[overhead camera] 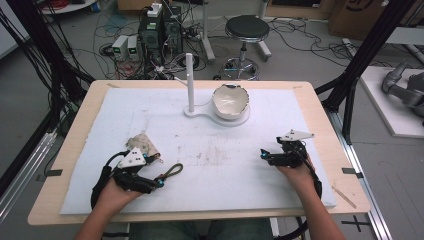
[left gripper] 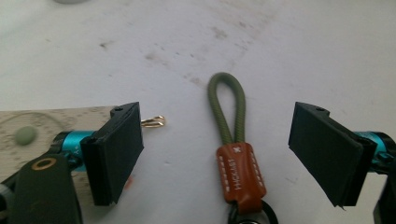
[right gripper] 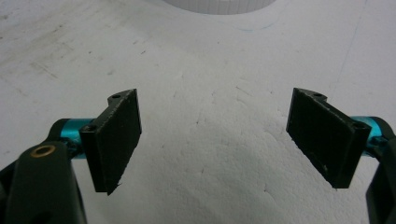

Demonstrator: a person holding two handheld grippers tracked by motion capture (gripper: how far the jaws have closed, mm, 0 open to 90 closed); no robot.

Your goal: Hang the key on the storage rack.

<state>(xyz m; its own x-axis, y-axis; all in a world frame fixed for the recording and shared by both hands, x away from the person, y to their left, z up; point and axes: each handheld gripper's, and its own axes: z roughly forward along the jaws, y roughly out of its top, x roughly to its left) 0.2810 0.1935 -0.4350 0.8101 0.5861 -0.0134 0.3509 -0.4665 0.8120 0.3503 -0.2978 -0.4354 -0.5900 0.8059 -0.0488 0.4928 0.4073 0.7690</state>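
A keychain strap (left gripper: 229, 116) with an olive-green cord loop, a brown leather tab (left gripper: 240, 172) and a dark ring lies flat on the white mat. In the high view the strap (overhead camera: 171, 172) lies just right of my left gripper (overhead camera: 159, 182). My left gripper (left gripper: 219, 156) is open, its jaws wide on either side of the strap without touching it. A small beige pouch (overhead camera: 142, 144) with a gold clasp (left gripper: 154, 122) lies beside the left jaw. At the mat's right side my right gripper (overhead camera: 262, 155) is open over bare mat (right gripper: 210, 140).
A white stand with an upright post (overhead camera: 190, 82) and a white bowl (overhead camera: 230, 101) sits at the mat's far middle. The white mat (overhead camera: 210, 150) covers a wooden table (overhead camera: 70, 130). Beyond the table are a stool (overhead camera: 246, 30), cables and electronics on the floor.
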